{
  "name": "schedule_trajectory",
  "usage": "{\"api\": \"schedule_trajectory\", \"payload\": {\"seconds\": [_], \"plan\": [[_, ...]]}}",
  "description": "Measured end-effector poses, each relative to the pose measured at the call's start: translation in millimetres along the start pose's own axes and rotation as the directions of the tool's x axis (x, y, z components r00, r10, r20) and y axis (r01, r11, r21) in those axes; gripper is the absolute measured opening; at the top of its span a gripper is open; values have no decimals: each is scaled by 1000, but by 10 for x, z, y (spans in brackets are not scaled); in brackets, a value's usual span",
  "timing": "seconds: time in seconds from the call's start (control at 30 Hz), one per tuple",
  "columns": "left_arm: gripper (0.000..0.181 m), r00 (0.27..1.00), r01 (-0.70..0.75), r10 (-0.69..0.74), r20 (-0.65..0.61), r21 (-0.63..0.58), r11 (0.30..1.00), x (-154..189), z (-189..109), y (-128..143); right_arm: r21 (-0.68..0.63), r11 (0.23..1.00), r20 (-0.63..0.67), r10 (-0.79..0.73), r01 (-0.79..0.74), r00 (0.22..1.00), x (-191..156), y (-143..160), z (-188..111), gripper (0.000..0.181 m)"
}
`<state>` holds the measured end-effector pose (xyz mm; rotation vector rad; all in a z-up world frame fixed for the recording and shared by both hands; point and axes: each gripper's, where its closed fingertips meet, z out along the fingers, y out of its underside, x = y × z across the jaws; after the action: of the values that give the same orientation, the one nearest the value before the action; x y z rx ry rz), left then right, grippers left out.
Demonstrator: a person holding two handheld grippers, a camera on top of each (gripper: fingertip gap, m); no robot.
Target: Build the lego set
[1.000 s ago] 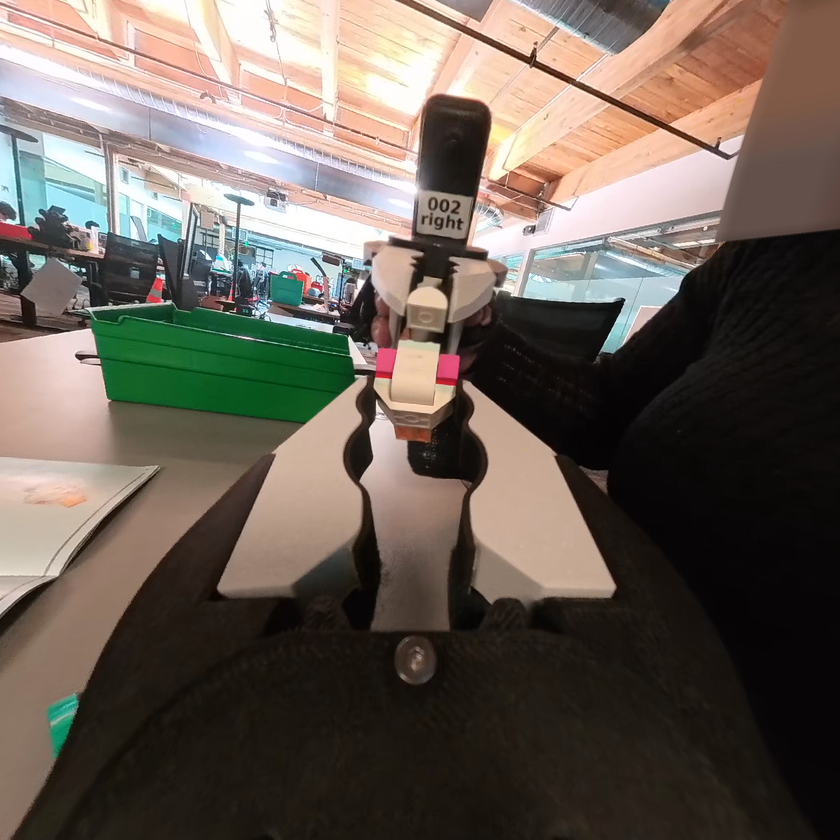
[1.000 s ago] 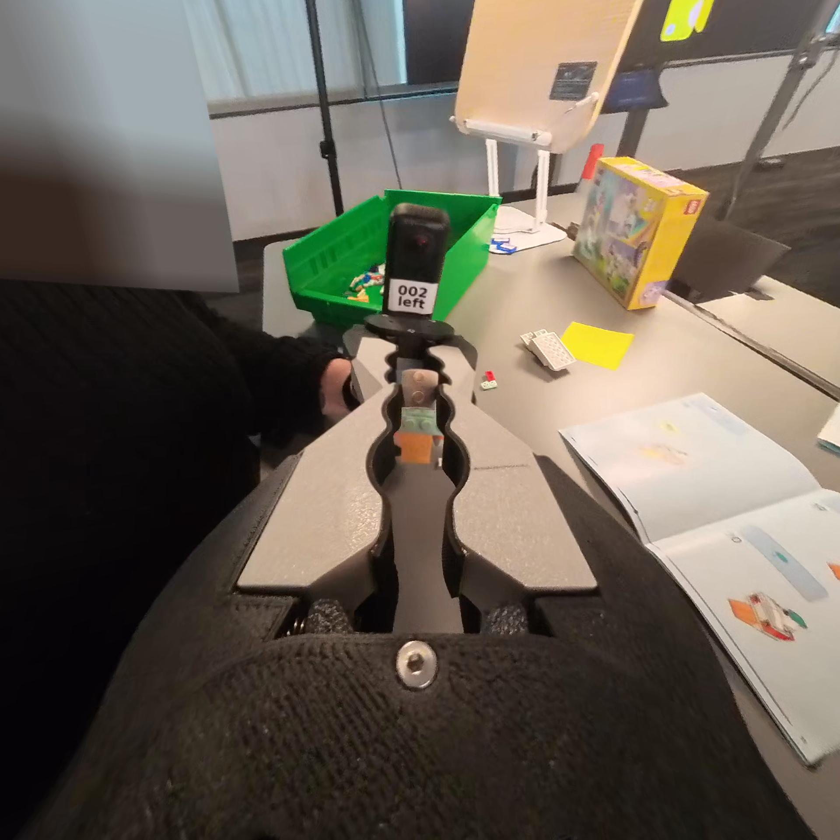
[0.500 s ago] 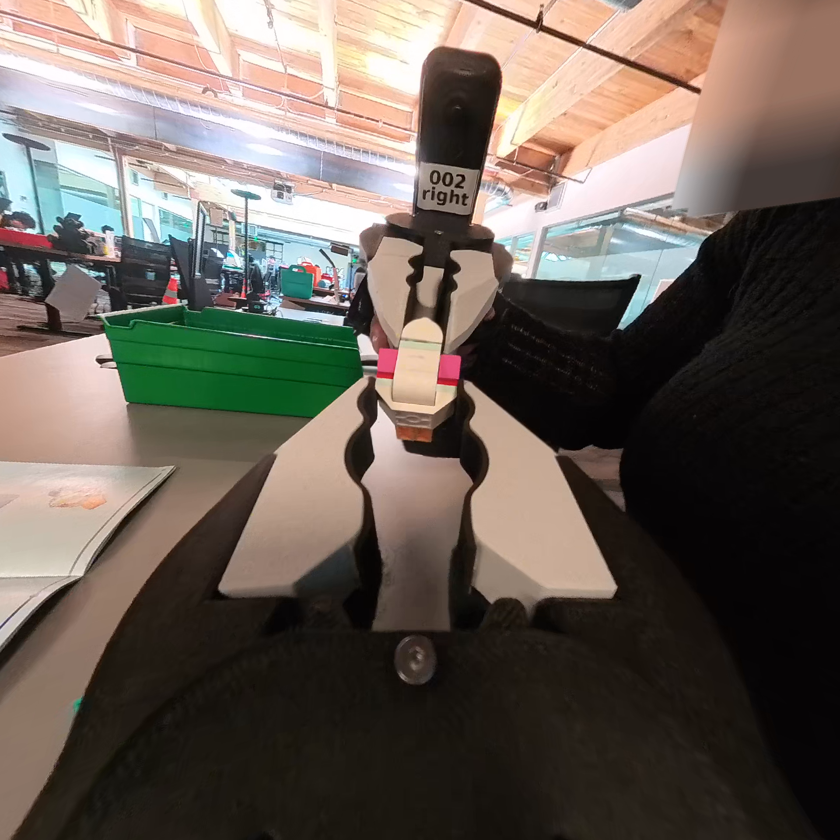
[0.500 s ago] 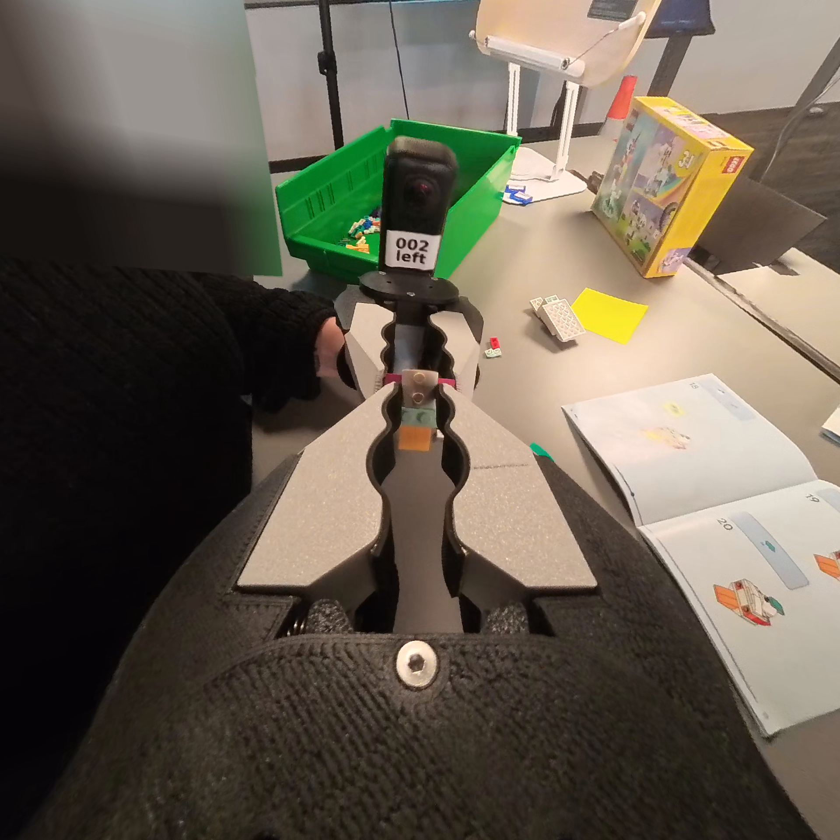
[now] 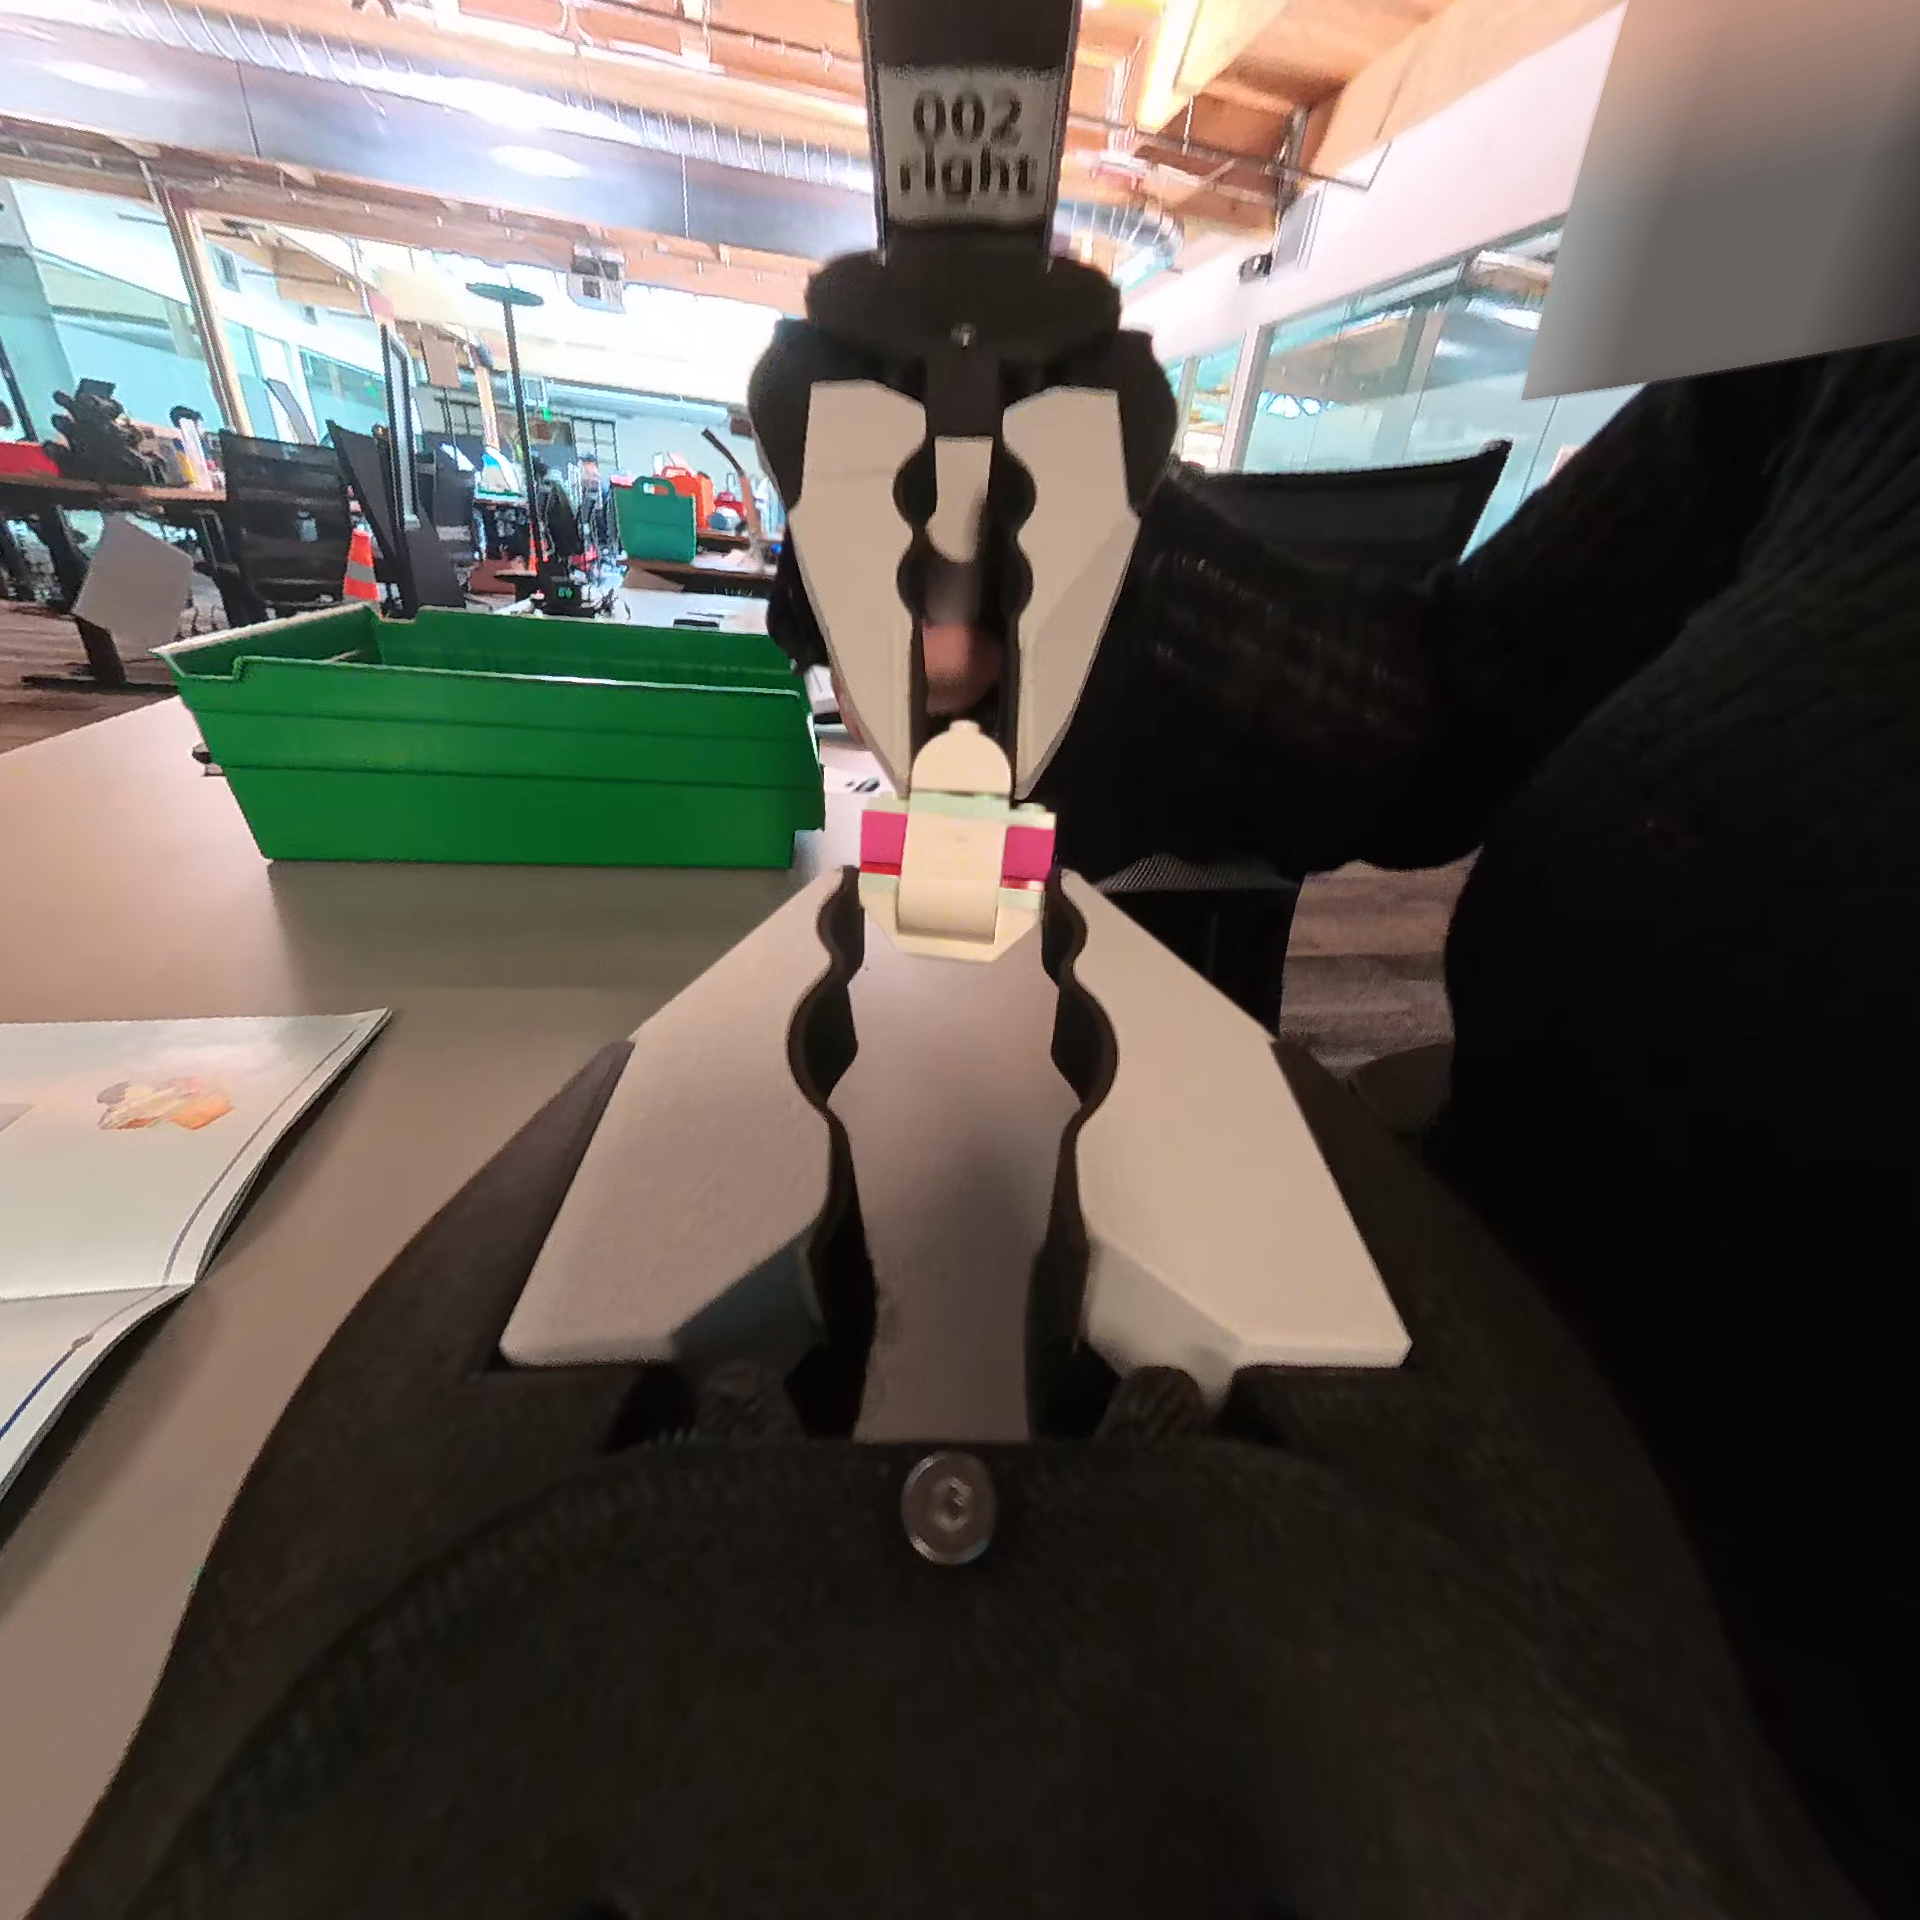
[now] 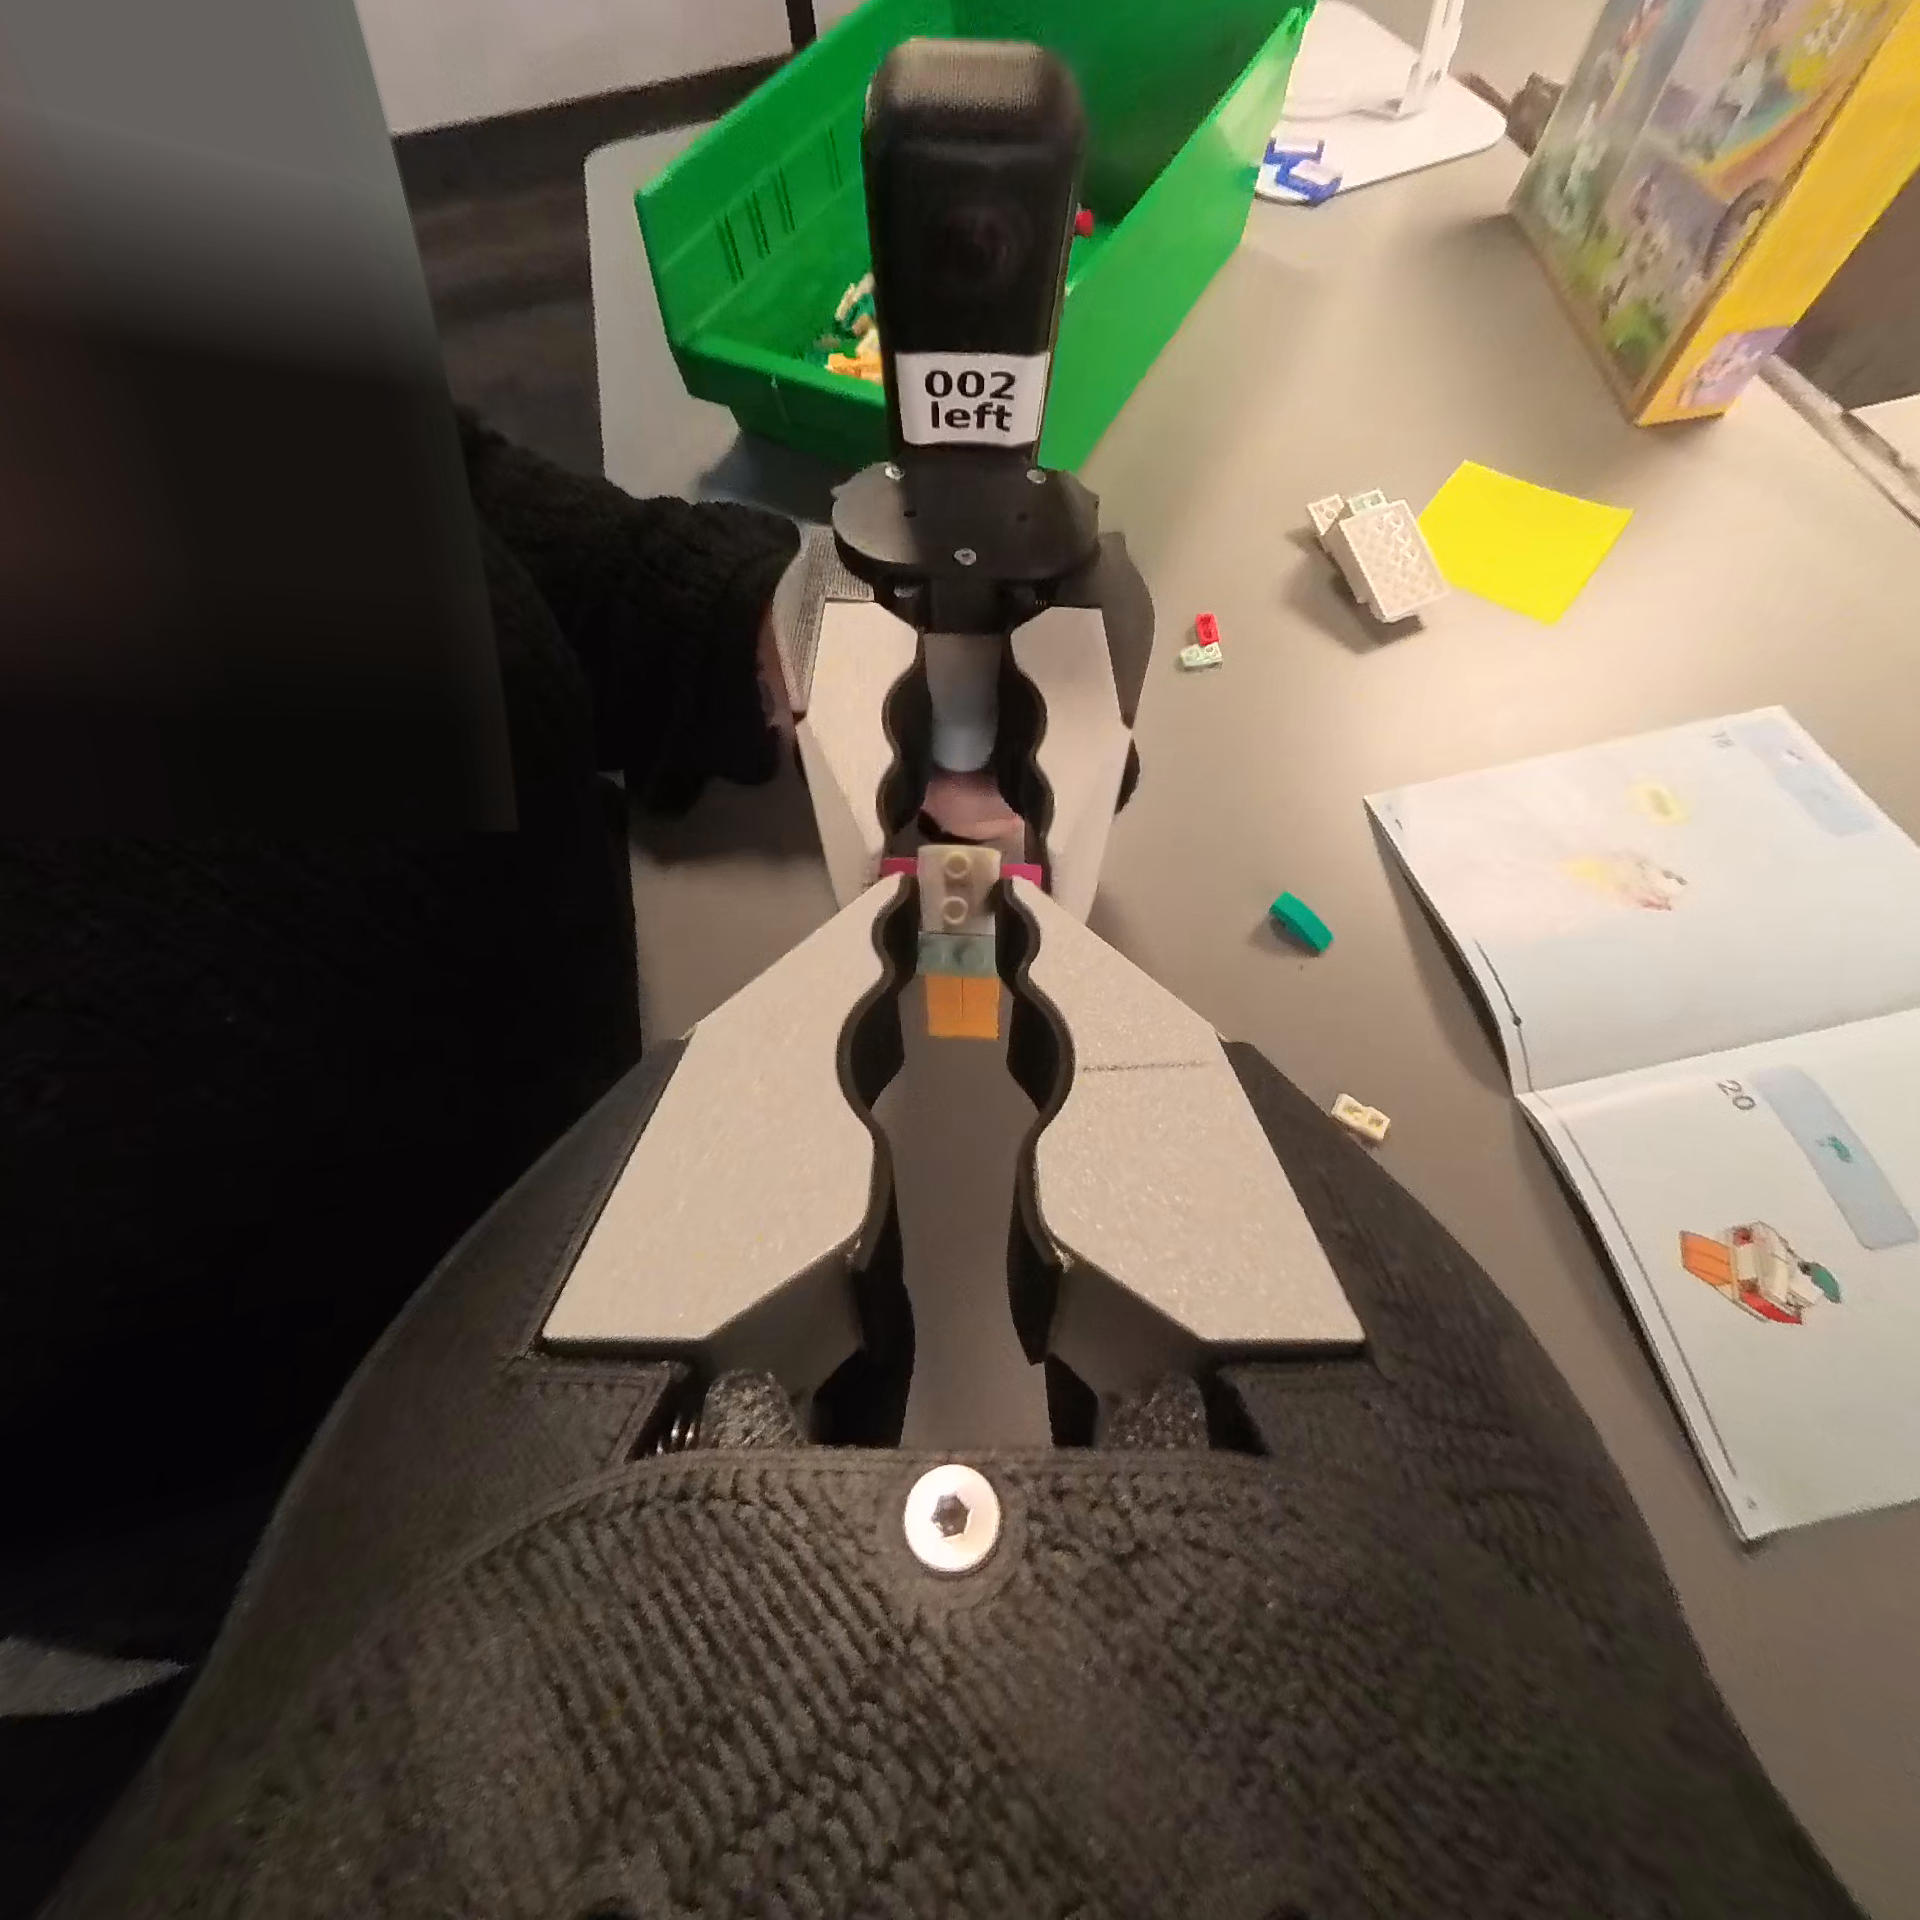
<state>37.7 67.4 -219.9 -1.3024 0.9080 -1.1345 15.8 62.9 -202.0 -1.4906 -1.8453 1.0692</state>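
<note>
A small lego assembly point(image 5: 951, 883) hangs in the air between my two grippers. It has a white curved piece, pink sides and mint plates. In the right wrist view its tan studded plate, mint plate and orange part point(image 6: 961, 1003) show. My left gripper point(image 5: 956, 899) is shut on its pink sides. My right gripper point(image 6: 961, 894) faces it tip to tip and is shut on the assembly. In the left wrist view the right gripper point(image 5: 958, 769) pinches the white rounded end from above.
A green bin point(image 6: 790, 208) with loose bricks stands behind, also in the left wrist view point(image 5: 499, 769). An open booklet point(image 6: 1714, 1039), a yellow box point(image 6: 1714, 208), a yellow paper point(image 6: 1517, 535), a white brick piece point(image 6: 1387, 566) and small loose bricks point(image 6: 1299, 922) lie on the table. A black sleeve is close by.
Both grippers stay shut on the assembly. The right gripper has tilted to point more downward, and the orange part no longer shows in the left wrist view.
</note>
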Motion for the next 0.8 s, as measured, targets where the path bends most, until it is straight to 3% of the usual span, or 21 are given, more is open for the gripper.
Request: {"api": "schedule_trajectory", "payload": {"seconds": [0.33,0.6,0.8], "plan": [[26,999,-8,12,35,-111,994,-38,132,224,-101,993,-28,-63,60,998,-4,73,159,10],[26,997,19,-6,78,-172,985,-118,139,336,-70,997,4,-24,24,1000,20,158,214,3],[26,993,72,-35,113,-339,938,-194,76,608,-59,998,7,10,-9,1000,109,346,227,2]]}}
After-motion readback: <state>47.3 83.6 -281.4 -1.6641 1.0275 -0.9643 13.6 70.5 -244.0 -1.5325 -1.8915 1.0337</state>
